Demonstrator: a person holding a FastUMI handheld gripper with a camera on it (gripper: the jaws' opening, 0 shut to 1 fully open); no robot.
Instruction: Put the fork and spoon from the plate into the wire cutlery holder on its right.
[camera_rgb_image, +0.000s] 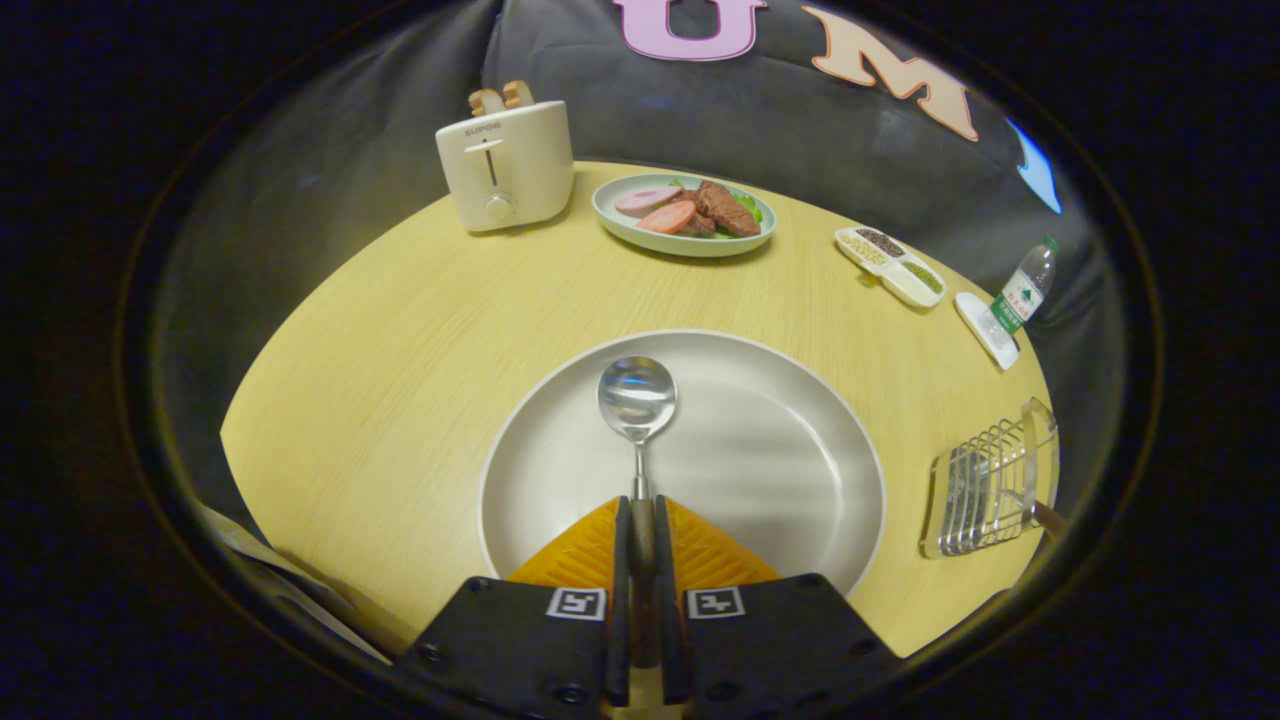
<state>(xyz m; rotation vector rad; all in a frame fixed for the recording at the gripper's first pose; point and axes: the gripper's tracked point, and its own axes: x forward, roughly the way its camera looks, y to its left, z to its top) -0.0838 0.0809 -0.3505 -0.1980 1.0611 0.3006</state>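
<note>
Your tongs (641, 520) are closed narrow on the handle of the spoon (637, 398), both fingers pressing it from either side. The spoon's bowl faces up and points straight ahead of the tongs, over the middle of the white plate (560, 440). Whether the spoon is resting on the plate or lifted clear of it cannot be told. The wire cutlery holder (985, 490) stands to the right of the tongs, apart from the plate's rim, near the edge of the bench (400, 340); a dark handle shows at its far right side. Well beyond the tongs you have a toaster (505, 165) with bread in its slots, a plate of sliced meat (685, 213), a divided dish (890, 266) and a water bottle (1022, 296).
</note>
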